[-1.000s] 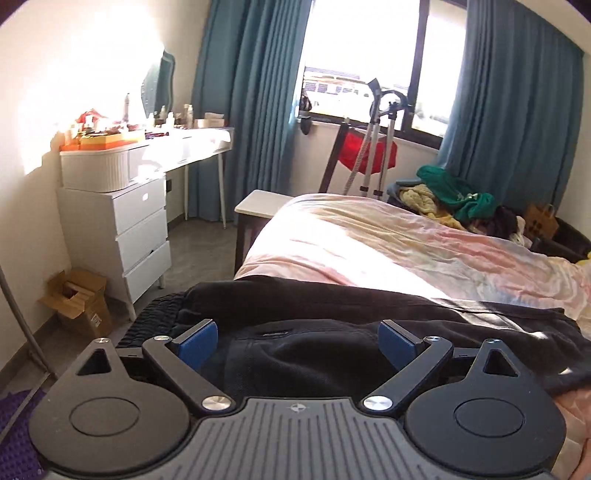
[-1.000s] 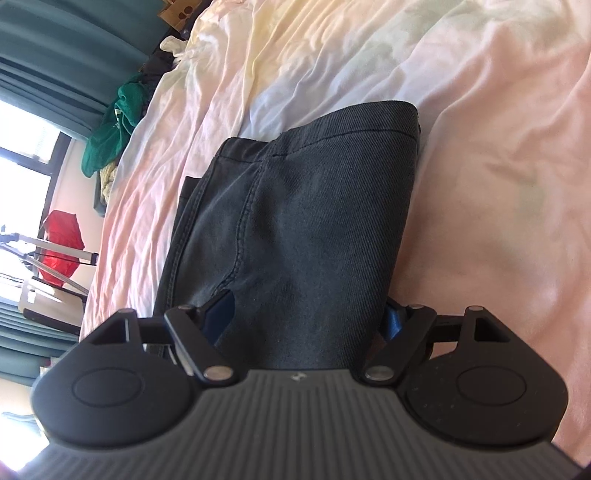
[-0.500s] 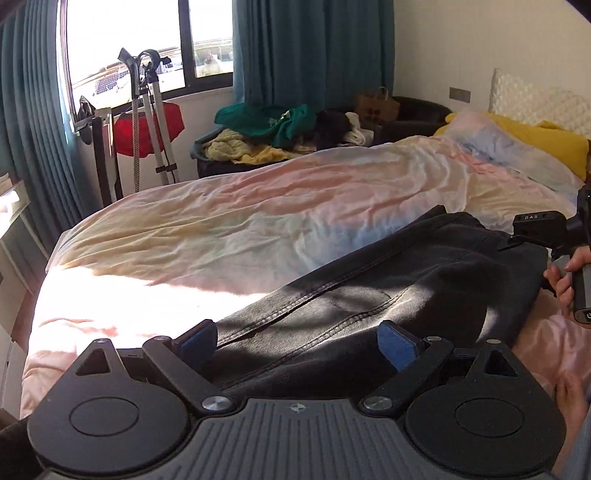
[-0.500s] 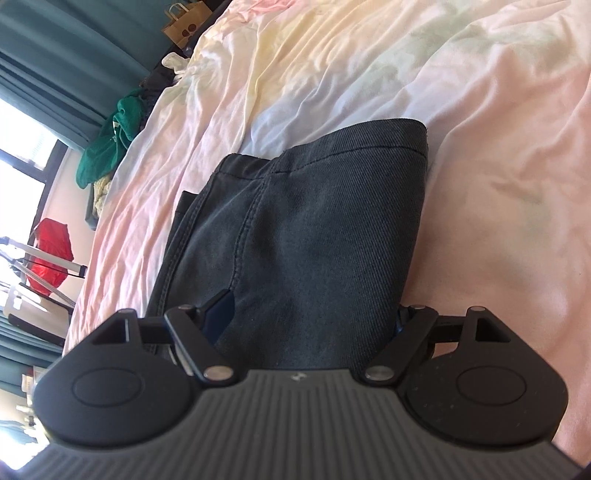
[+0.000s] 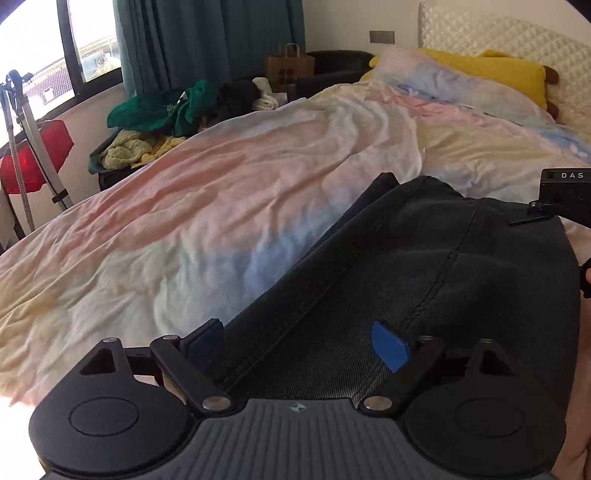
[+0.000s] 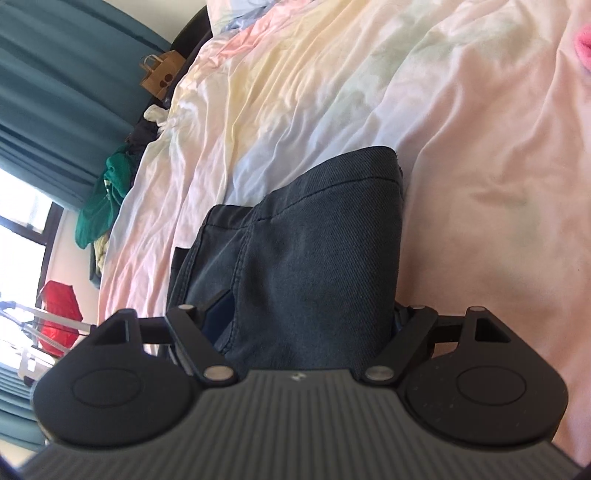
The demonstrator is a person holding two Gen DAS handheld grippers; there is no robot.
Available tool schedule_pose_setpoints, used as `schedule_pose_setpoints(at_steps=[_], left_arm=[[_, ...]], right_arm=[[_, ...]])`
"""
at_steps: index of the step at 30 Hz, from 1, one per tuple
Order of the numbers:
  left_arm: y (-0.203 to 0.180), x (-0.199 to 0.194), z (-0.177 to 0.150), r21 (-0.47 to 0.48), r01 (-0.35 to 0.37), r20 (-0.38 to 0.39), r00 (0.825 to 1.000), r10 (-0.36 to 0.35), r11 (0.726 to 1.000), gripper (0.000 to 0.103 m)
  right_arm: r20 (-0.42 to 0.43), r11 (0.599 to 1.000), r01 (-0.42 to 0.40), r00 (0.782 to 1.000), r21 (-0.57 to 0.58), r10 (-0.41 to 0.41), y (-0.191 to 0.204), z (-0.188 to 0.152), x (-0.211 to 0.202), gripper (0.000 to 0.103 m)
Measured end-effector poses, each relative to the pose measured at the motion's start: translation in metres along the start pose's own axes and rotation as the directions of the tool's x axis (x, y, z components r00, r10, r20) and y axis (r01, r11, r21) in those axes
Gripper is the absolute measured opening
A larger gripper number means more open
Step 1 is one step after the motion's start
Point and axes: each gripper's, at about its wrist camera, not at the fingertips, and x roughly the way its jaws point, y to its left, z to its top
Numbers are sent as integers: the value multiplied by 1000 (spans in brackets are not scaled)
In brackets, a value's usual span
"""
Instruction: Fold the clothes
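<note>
Dark denim trousers (image 5: pixel 424 280), folded, lying flat on a bed (image 5: pixel 221 206) under a pastel, crumpled duvet, toward the pillow end and close to the near edge; hem or waistband end squared off, stitched seams running lengthwise. Left tongs (image 5: pixel 297 341): blue pads spread wide apart, jaws just narrowed a little, denim lying between them, left pad at the fabric's edge, right pad over the cloth; no pinch seen, so released. Right tongs (image 6: pixel 306 314): spread wide over the folded trousers (image 6: pixel 314 258), one finger on either side of the fold's width, right finger tucked at the fabric's side edge, left finger over the cloth; pads not seen pressing, so released. Right tongs' black body (image 5: pixel 561 195) also visible at the right margin of the left wrist view, resting at the trousers' far corner, part of a hand below it. Yellow pillow (image 5: pixel 491 70) and quilted headboard (image 5: pixel 517 33) at the head of the bed. Beyond the far edge: heap of clothes with a green garment (image 5: pixel 166 107), brown paper bag (image 5: pixel 290 68), teal curtains (image 5: pixel 207 40), window (image 5: pixel 92 48), red item (image 5: pixel 33 158) behind metal poles.
</note>
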Motion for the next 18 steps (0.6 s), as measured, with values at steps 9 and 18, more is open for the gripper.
schedule_pose_setpoints(at_steps=[9, 18], left_arm=[[-12, 69, 45, 67, 61, -55, 997, -57, 996, 61], [-44, 84, 51, 157, 35, -52, 998, -27, 987, 54]], right_arm=[[78, 1000, 27, 997, 15, -28, -1, 0, 13, 82], [78, 998, 9, 997, 55, -13, -8, 0, 14, 81]])
